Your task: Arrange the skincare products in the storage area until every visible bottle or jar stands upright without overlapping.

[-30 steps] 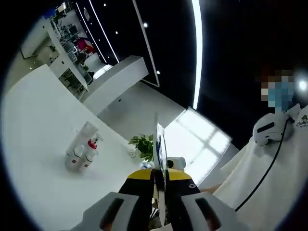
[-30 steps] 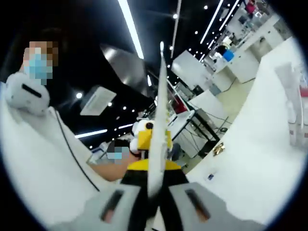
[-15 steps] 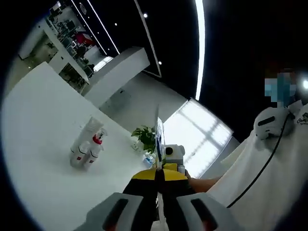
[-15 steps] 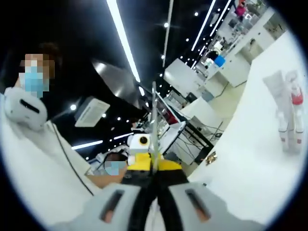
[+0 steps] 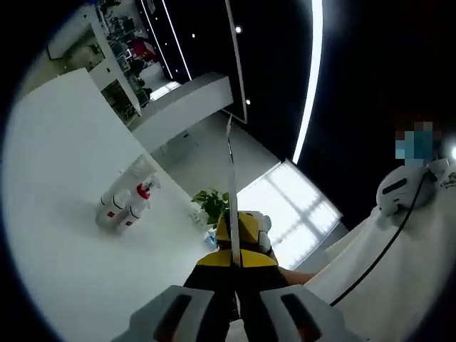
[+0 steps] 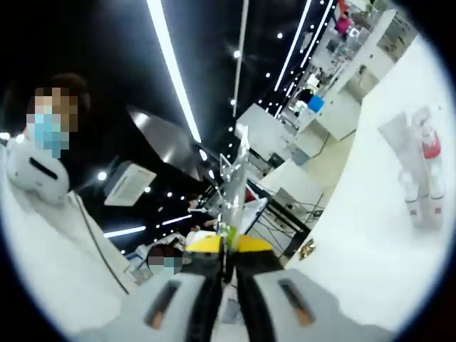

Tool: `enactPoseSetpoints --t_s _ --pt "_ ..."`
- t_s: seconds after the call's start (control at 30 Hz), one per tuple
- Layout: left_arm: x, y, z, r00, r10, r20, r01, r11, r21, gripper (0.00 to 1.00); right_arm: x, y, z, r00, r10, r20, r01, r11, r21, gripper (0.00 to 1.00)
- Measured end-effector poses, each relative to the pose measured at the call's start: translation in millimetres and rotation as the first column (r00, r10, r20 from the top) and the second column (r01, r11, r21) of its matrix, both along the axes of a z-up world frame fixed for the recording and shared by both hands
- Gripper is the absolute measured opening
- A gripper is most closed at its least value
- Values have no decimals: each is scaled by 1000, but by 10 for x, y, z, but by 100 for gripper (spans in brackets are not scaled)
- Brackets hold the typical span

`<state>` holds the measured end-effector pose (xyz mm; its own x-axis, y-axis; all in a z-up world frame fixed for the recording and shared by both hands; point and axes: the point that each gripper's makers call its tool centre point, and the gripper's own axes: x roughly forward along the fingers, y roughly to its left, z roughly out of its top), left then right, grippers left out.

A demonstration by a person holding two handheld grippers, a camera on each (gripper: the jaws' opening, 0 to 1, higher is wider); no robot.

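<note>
Several skincare products stand close together on the white table (image 5: pixel 50 235): a pale tube (image 5: pixel 135 173), a bottle with a red cap (image 5: pixel 137 203) and a small white bottle (image 5: pixel 110 208). From the right gripper view the same tube (image 6: pixel 396 139) and red-capped bottle (image 6: pixel 431 171) appear far to the right. My left gripper (image 5: pixel 234 267) is shut on a thin clear sheet (image 5: pixel 230 185) seen edge-on. The right gripper (image 5: pixel 242 231) faces it just beyond. My right gripper (image 6: pixel 226 260) is shut on the sheet (image 6: pixel 235 171) too, far from the bottles.
A person in white clothing stands close behind the grippers, with a white headset (image 5: pixel 402 189) (image 6: pixel 32 171) on the shoulder. A potted plant (image 5: pixel 212 205) sits past the table's edge. A long white counter (image 5: pixel 182 107) and desks lie beyond the table (image 6: pixel 370 249).
Both views have tilted and shifted with the hands. The bottles have come further into the right gripper view. The bottles stand as before and both grippers stay shut on the sheet.
</note>
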<state>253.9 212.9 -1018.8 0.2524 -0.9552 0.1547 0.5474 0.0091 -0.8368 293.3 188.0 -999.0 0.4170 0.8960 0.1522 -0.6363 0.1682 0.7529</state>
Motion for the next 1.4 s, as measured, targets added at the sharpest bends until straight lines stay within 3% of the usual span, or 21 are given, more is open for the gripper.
enactPoseSetpoints --t_s 0.27,0.67,1.13,1.4 --pt "269 154 -34 999 42 -3 -42 999 0 0 30 -218 -83 997 -75 -23 74 997 -37 20" --pt "592 159 -268 999 41 -31 -40 998 47 0 -168 -419 -346 981 -161 -109 146 981 -130 22" --pt "1085 211 -810 991 88 -99 -71 985 160 0 -377 -755 -556 951 -242 -194 201 957 -208 22" --pt "1442 153 -1059 985 99 -141 -72 980 185 0 -472 -915 -608 932 -289 -219 239 944 -227 22"
